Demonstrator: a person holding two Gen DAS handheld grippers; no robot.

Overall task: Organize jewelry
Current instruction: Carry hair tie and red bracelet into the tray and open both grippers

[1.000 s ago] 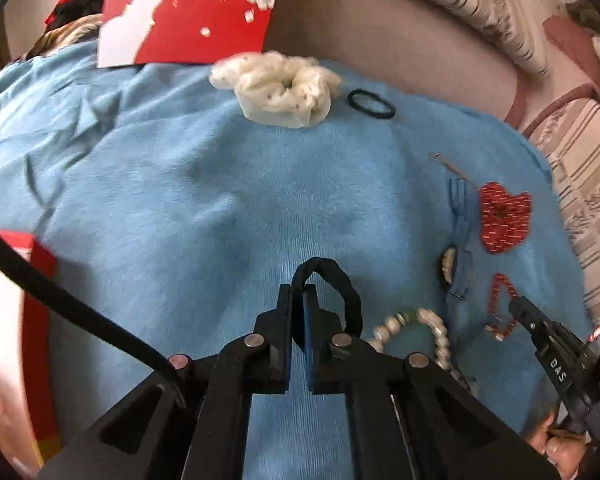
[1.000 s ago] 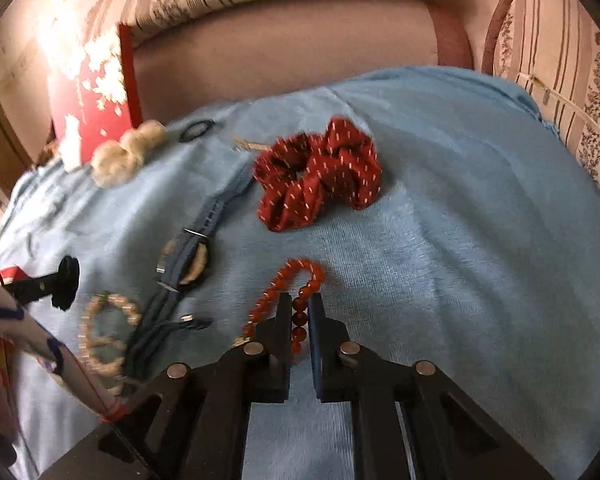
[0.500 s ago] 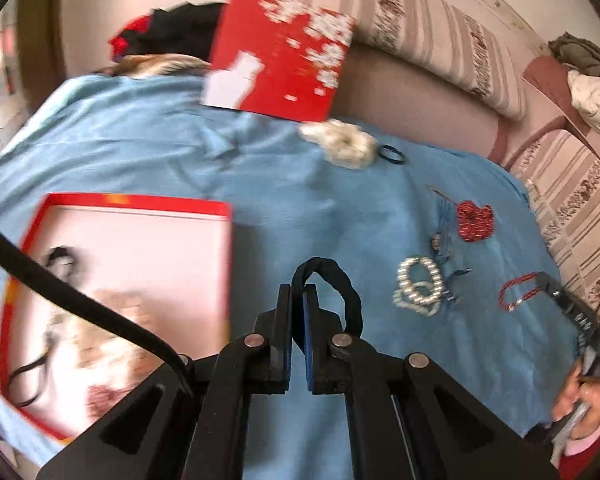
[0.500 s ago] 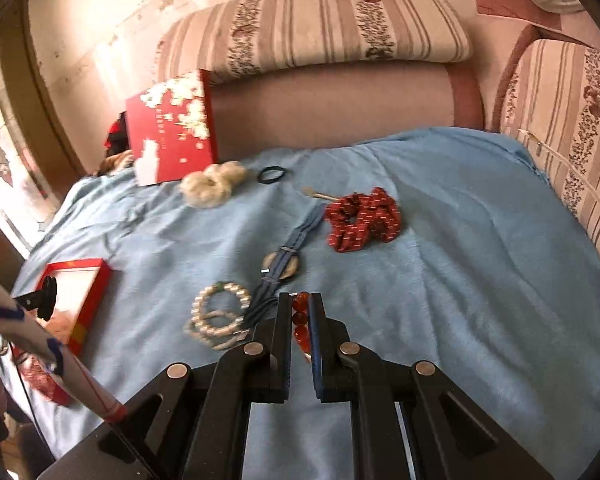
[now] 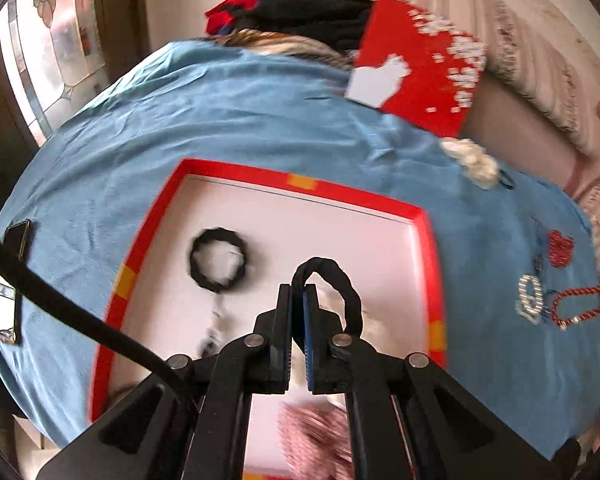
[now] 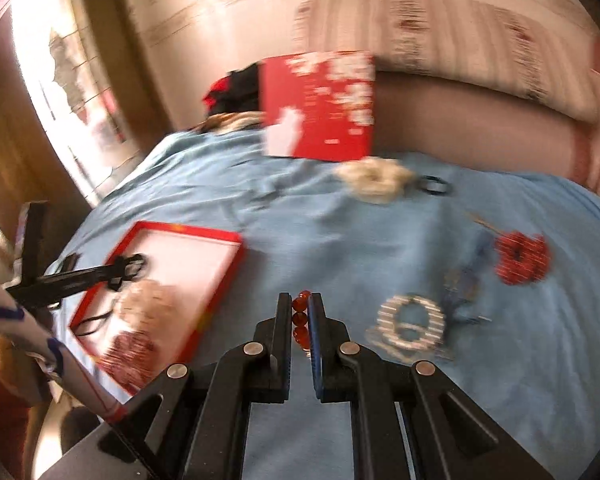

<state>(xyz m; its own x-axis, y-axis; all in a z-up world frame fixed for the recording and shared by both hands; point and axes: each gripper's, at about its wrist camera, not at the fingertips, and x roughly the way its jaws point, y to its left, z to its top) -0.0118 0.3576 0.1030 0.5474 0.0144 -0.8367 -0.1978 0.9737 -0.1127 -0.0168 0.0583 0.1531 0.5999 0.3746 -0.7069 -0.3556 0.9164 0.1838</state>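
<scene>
- Black hair tie [image 5: 342, 280] sticks up in a loop from the left claw [image 5: 299, 300], low in the middle of the left wrist picture. The two jaws are pinched tight on it.
- Red tray [image 5: 300, 181] with a white floor lies right under that claw, on the blue blanket [image 5: 220, 112].
- Another black ring-shaped hair tie [image 5: 218, 260] lies flat inside the tray, to the left of the claw.
- Something pink and fuzzy [image 5: 316, 436] lies at the bottom of the tray. It is too blurry to name.
- Red bead bracelet [image 6: 301, 320] is squeezed between the jaws of the right claw [image 6: 301, 312], low in the middle of the right wrist picture. That claw is nearly shut on the beads.
- In the right wrist picture the tray sits at the lower left, and the left claw reaches over it.
- A pearl bracelet [image 6: 410, 326] lies on the blanket just to the right of the right claw.
- A red spotted scrunchie [image 6: 522, 258] lies farther right, and a cream scrunchie [image 6: 374, 178] lies higher up, near a red box lid [image 6: 320, 104].
</scene>
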